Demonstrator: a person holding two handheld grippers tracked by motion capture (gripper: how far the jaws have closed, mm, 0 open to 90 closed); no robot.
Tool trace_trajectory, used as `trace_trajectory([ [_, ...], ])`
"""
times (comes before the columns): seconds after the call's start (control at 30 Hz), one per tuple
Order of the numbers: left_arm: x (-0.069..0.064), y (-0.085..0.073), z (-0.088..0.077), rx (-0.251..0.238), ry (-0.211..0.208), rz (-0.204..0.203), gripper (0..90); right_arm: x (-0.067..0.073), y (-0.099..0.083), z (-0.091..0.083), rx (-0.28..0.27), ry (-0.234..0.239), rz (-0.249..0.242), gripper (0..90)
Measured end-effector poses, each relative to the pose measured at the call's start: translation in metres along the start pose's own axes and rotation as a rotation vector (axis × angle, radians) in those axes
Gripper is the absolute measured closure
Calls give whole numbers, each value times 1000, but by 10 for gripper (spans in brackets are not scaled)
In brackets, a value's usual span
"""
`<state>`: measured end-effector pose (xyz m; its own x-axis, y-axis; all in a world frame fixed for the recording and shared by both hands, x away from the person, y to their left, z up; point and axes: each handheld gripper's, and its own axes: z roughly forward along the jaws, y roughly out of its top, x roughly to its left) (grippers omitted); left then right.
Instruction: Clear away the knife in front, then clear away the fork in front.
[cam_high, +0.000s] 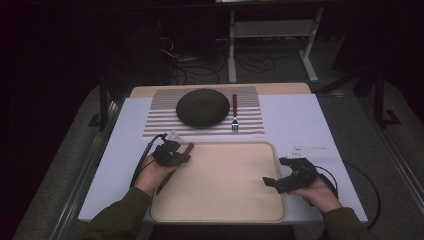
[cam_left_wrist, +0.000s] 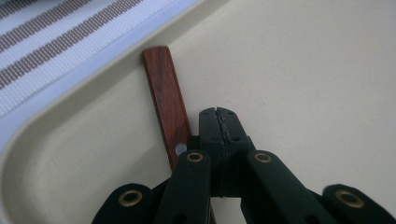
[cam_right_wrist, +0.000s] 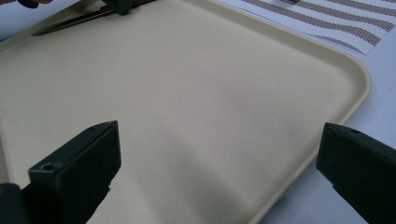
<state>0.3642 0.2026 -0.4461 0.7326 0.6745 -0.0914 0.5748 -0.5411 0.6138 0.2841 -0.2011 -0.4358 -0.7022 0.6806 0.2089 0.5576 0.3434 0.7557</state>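
Knife (cam_left_wrist: 167, 100), wood-handled, lies at the tray's (cam_high: 220, 212) far-left corner, clamped in the left tongs (cam_left_wrist: 218, 122) near the handle's blade end. Stiff, light, smooth; right tongs (cam_right_wrist: 217, 161) are held wide.

A dark round bowl (cam_high: 202, 107) is sitting upside down on a striped placemat (cam_high: 160, 122), with a fork (cam_high: 234, 112) lying just beside it, all resting on the white tabletop (cam_high: 295, 120) behind the tray.
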Motion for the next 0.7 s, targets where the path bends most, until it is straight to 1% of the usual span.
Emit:
trace_trajectory([
  [0.07, 2, 0, 0, 0, 13, 0, 900, 0, 0, 0, 0, 0, -1, 0],
  [0.23, 8, -5, -5, 6, 27, -20, 900, 0, 0, 0, -2, 1, -2, 0],
  [0.7, 19, -18, -18, 5, 45, -66, 900, 0, 0, 0, -3, 2, -1, 0],
])
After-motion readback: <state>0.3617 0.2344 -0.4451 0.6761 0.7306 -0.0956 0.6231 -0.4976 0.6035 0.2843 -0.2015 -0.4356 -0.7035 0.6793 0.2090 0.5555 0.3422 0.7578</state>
